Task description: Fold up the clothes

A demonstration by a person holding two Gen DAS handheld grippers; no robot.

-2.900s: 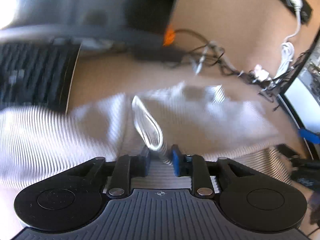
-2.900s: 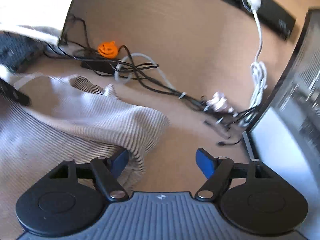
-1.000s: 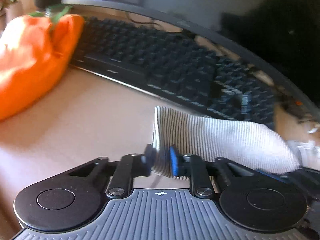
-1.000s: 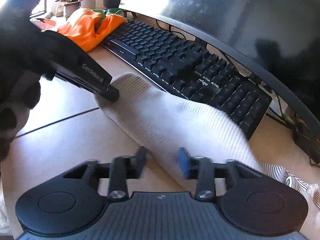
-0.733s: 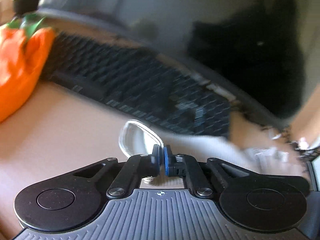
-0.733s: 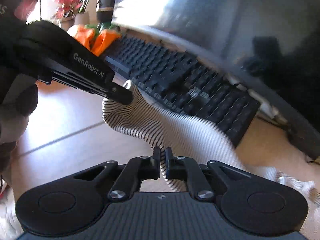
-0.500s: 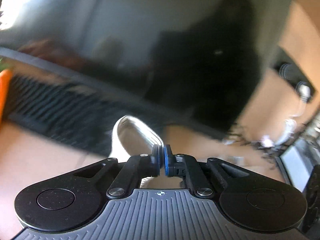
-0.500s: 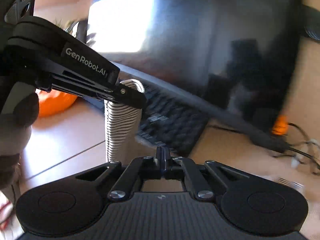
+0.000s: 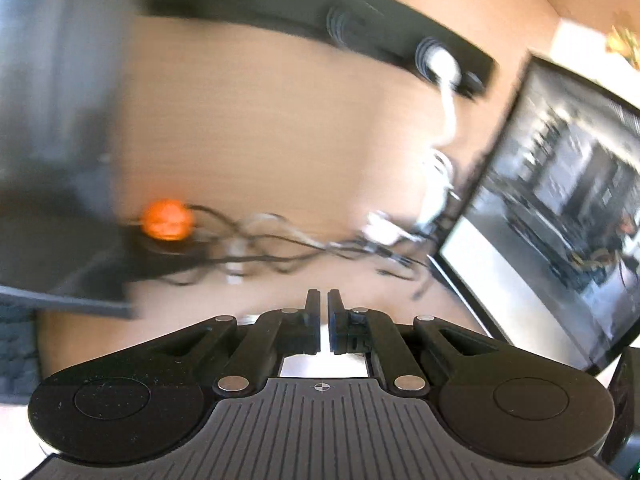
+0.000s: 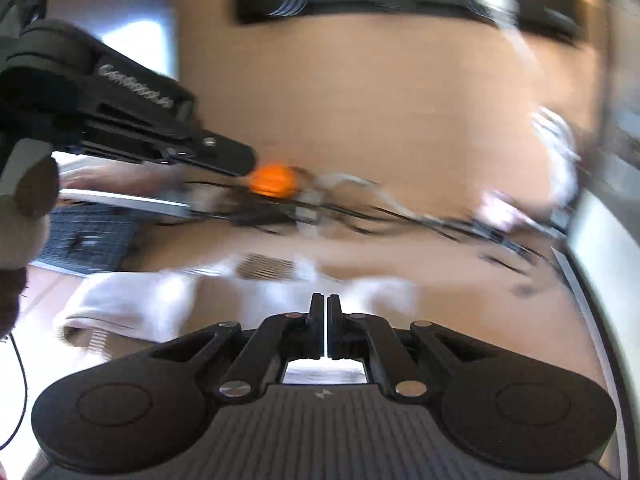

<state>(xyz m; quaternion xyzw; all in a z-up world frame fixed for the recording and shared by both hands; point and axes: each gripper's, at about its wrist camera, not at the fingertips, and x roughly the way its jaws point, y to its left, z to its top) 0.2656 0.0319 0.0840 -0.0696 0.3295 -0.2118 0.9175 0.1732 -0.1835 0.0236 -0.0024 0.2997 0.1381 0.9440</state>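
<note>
The white, finely striped garment (image 10: pixel 132 304) lies blurred on the tan desk, with a rolled fold at its left end and a striped patch (image 10: pixel 264 266) farther back. My right gripper (image 10: pixel 326 312) is shut just above it; white cloth shows in the slit between its jaws. In the left wrist view my left gripper (image 9: pixel 323 308) is shut too, with a white strip of garment (image 9: pixel 323 364) showing in the slit and behind the fingers. The right wrist view shows the left gripper (image 10: pixel 240 160) raised at upper left, held by a hand (image 10: pixel 28 200).
A tangle of cables (image 9: pixel 300 248) and an orange pumpkin figure (image 9: pixel 168 220) lie ahead. A dark monitor (image 9: pixel 60 120) stands on the left and a lit screen (image 9: pixel 560 220) on the right. The keyboard (image 10: pixel 88 236) is at the left. A black power strip (image 9: pixel 360 28) hangs on the wall.
Both grippers swung right, from the keyboard and monitor toward the cables, staying shut. The cloth loop that stood above the left fingers is gone from view; the garment now lies low on the desk.
</note>
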